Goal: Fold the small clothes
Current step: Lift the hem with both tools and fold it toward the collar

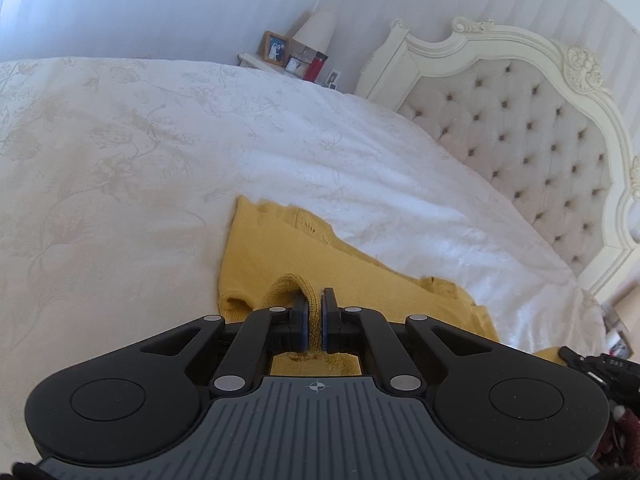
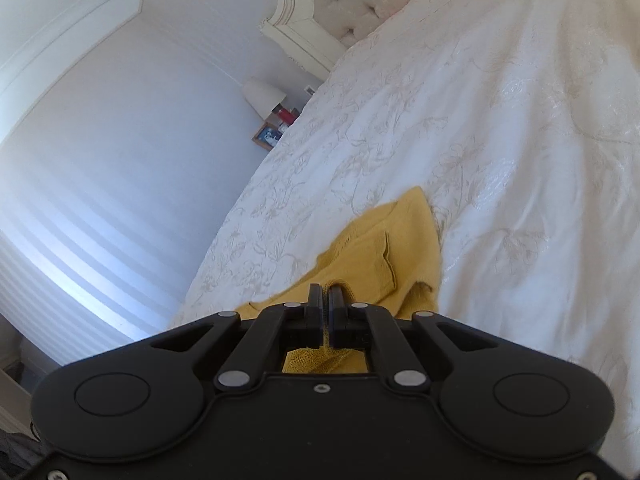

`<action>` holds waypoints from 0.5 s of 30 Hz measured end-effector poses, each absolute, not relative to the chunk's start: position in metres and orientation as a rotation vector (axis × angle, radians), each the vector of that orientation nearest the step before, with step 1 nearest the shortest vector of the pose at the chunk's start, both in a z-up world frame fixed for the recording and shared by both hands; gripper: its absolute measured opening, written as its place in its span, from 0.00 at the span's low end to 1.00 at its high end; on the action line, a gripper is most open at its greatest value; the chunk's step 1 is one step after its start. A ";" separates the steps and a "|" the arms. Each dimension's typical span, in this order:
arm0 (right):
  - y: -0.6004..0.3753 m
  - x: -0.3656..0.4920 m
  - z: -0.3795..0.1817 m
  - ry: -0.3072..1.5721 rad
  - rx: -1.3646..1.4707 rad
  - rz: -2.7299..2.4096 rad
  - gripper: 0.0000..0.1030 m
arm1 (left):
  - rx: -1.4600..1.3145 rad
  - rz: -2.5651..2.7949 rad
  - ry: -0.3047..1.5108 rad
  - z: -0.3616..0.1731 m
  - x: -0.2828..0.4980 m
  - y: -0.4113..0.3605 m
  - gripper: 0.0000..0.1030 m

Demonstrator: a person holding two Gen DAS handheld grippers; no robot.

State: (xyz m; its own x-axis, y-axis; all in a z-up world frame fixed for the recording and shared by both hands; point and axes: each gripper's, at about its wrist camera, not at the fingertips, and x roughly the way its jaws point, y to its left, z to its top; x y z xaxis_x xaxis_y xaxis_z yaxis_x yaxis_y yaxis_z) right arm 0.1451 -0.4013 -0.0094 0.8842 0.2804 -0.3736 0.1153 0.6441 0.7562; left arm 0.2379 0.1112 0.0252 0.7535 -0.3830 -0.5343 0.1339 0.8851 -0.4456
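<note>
White bedspread [image 1: 120, 152], woven with a pale floral pattern, covers the bed below a tufted, button-studded headboard [image 1: 520, 132] in a carved cream frame. On it lies a mustard-yellow knit garment [image 1: 280, 248], soft and fuzzy, partly lifted. The left gripper [image 1: 315, 304] pinches a ribbed edge of the knit between closed fingers. The right gripper [image 2: 325, 300] clamps another yellow fold.
</note>
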 end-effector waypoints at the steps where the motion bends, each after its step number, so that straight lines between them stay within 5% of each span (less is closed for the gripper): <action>1: -0.405 0.154 -0.009 0.487 0.884 0.087 0.09 | -0.395 -0.288 0.658 0.026 0.244 0.110 0.05; 15: -0.399 0.258 -0.068 0.627 0.833 -0.081 0.09 | -0.378 -0.209 0.757 -0.023 0.335 0.105 0.06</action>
